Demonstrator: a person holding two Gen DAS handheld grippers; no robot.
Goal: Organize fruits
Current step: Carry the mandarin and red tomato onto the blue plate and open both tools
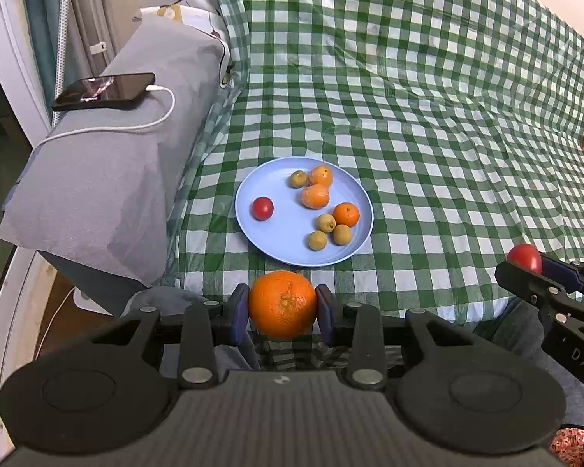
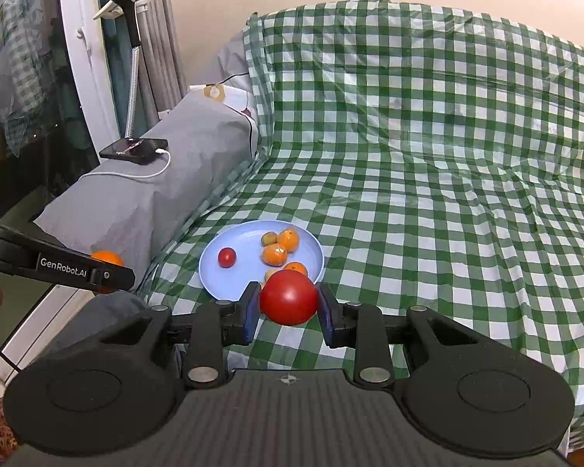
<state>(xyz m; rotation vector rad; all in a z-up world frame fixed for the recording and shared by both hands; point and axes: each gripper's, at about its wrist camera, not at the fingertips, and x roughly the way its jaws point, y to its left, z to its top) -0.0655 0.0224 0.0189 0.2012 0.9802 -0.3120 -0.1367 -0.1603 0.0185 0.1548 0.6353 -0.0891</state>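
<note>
A light blue plate (image 1: 280,241) lies on the green checked cloth (image 1: 428,136). It holds a small red tomato (image 1: 262,208), three oranges (image 1: 345,214) and several small yellow-green fruits (image 1: 317,240). My left gripper (image 1: 282,309) is shut on a large orange (image 1: 282,303), held just in front of the plate's near rim. My right gripper (image 2: 289,305) is shut on a red tomato (image 2: 289,297), held before the plate (image 2: 222,280), hiding part of its fruit. The right gripper also shows at the right edge of the left wrist view (image 1: 525,268).
A grey pillow (image 1: 109,163) lies left of the plate with a black phone (image 1: 104,90) and white charging cable (image 1: 136,124) on it. A window frame and curtain (image 2: 97,78) stand at far left. The cloth stretches far to the right and back.
</note>
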